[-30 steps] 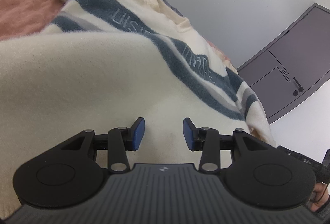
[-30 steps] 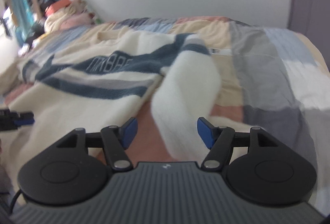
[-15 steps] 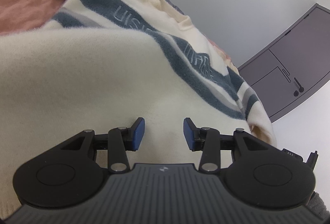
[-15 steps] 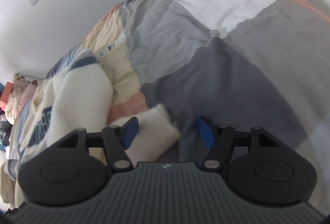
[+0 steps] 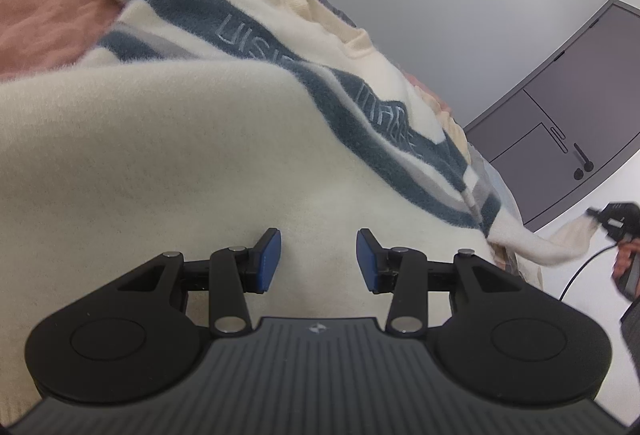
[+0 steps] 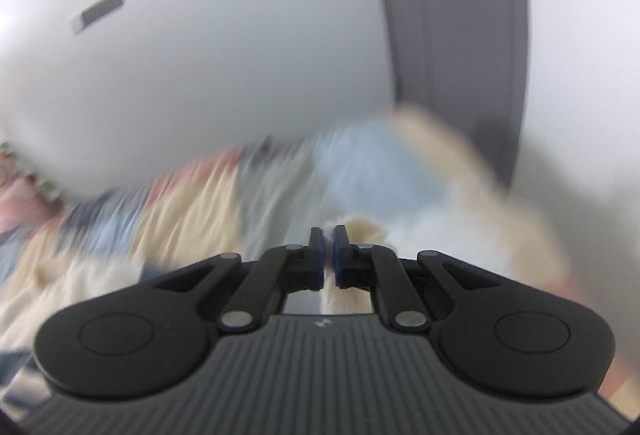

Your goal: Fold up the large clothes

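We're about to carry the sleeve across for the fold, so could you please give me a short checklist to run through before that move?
1. Right gripper has the sleeve: ok. Its jaws have just closed, with cream fabric pinched between them.
2. Sleeve lifted off the bed: ok; in the left wrist view it hangs stretched from the sweater to the right gripper.
3. Left gripper steadying the sweater body: cannot tell. Its jaws stand open over the cream fabric; contact is hidden.
4. Sweater lying flat: not ok; the striped far part is rumpled.
5. Landing spot clear: cannot tell; the right wrist view is motion-blurred.
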Motion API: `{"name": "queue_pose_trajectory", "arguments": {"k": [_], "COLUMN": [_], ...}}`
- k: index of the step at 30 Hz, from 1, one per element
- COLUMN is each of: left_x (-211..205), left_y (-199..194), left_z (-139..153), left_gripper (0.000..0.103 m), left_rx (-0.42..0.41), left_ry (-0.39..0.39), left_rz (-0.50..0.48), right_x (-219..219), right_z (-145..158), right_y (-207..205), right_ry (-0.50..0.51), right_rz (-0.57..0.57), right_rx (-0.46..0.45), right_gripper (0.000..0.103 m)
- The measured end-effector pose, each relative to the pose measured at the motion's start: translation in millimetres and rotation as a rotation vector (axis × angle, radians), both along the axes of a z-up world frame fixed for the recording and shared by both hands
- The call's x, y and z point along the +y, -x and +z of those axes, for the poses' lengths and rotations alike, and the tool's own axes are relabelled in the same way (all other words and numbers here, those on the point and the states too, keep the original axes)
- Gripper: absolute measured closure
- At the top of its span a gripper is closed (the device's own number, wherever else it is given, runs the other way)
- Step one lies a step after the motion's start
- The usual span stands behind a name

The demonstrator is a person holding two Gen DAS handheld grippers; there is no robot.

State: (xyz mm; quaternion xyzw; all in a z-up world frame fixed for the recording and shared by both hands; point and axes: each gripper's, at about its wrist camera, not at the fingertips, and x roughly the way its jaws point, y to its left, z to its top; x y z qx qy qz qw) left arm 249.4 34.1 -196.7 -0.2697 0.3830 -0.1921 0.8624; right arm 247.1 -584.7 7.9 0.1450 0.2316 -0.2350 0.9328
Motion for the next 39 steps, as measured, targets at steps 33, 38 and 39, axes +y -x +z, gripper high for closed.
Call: {"name": "queue_pose_trajectory", "arguments": {"k": [33, 38, 39], "left_x": [12.2, 27.1, 29.7], "left_y": [32.9, 67.5, 73.9], "left_z": [43.4, 62.8, 65.9], "left_gripper": [0.055, 0.053, 0.053], "left_rx": [0.05, -0.007, -0.019], "left_ry": [-0.137, -0.092, -0.092], "left_rz": [0.046, 0.064, 0.067], "right_x": [-35.0, 44.1, 61.1], "right_z": [-130.4, -81.0, -70.8], "right_y": [102.5, 93.7, 94.4], "right_ry": [-0.092, -0.129, -0.135], "right_rz": [-0.173, 0.035, 0.078], "right_rx": [0.119, 0.089, 0.078], "right_gripper": [0.094, 0.087, 0.073]}}
